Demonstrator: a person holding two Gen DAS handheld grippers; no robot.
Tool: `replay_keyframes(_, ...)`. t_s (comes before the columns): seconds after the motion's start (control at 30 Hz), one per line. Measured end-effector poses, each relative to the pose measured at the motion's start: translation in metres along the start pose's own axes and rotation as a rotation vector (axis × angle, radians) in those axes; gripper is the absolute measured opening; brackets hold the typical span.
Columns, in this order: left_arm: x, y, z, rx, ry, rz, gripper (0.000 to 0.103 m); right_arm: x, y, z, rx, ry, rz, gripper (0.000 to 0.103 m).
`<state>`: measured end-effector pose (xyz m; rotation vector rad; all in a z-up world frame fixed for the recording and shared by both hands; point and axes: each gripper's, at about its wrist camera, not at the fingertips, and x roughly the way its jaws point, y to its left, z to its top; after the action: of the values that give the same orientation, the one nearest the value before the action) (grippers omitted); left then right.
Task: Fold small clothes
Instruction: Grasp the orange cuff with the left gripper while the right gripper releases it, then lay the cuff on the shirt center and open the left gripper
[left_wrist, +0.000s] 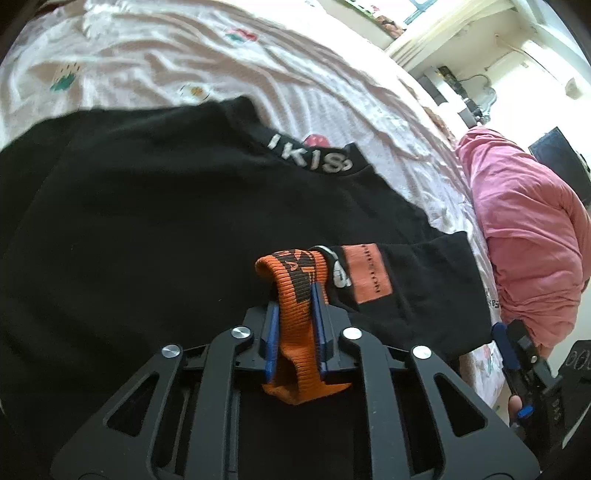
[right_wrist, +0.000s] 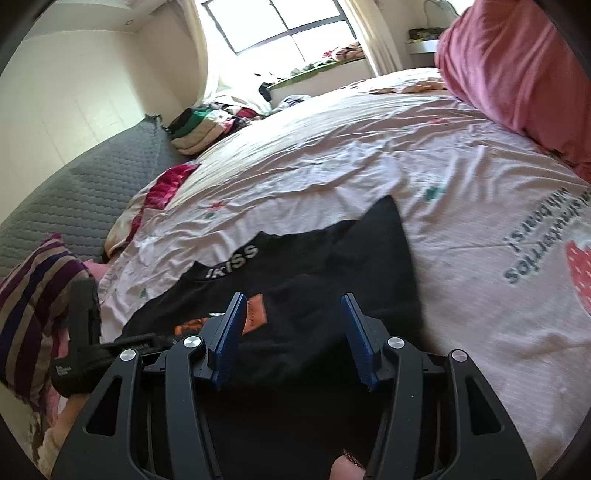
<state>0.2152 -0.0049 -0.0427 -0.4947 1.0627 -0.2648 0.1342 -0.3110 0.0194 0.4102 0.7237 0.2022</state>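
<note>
Left wrist view: the left gripper (left_wrist: 295, 325) is clenched on an orange ribbed cuff (left_wrist: 295, 295) with black pattern, the band pinched between its two blue pads (left_wrist: 271, 343) and folded over above them. The cuff belongs to a black garment (left_wrist: 166, 221), which lies spread over the pink bedsheet (left_wrist: 184, 59). Taking the garment as landmark: its collar, lettered in white (left_wrist: 312, 155), sits at its far edge; an orange rectangular patch (left_wrist: 367, 273) lies on the sleeve just right of the pinched cuff; a pink pillow (left_wrist: 532, 236) lies well to its right on the bed. At the garment's lower right corner the right gripper (left_wrist: 517, 365) is seen from the side; from this angle I cannot tell how its fingers stand.

Right wrist view: the right gripper (right_wrist: 293, 339) is released, its blue pads (right_wrist: 229, 339) spread apart with nothing between them, hovering over the near part of the black garment (right_wrist: 325, 280). The garment's collar lettering (right_wrist: 232, 263) is at its far left edge, and one pointed corner reaches up onto the bedsheet (right_wrist: 332, 147). The orange patch (right_wrist: 256, 314) and a bit of the orange cuff (right_wrist: 192, 326) show just left of the left pad, where the left gripper (right_wrist: 122, 345) comes in from the side. A grey quilted cover (right_wrist: 92, 192) lies far left of the garment, a striped cloth (right_wrist: 33, 306) near left, and the pink pillow (right_wrist: 517, 70) far right.
</note>
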Motion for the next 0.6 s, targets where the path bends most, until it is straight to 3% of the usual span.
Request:
replay_keyframes(0.3,-0.063,-0.001,0.009,0.018,-0.141,-0.026,0.006,-0.006,-0.015,-0.005,0.021,0.010,-0.040,0.052)
replay_keyframes(0.6,-0.093,0.008,0.010,0.019,-0.199,0.020,0.005,0.002,-0.003,-0.009,-0.027,0.026,-0.080,0.052)
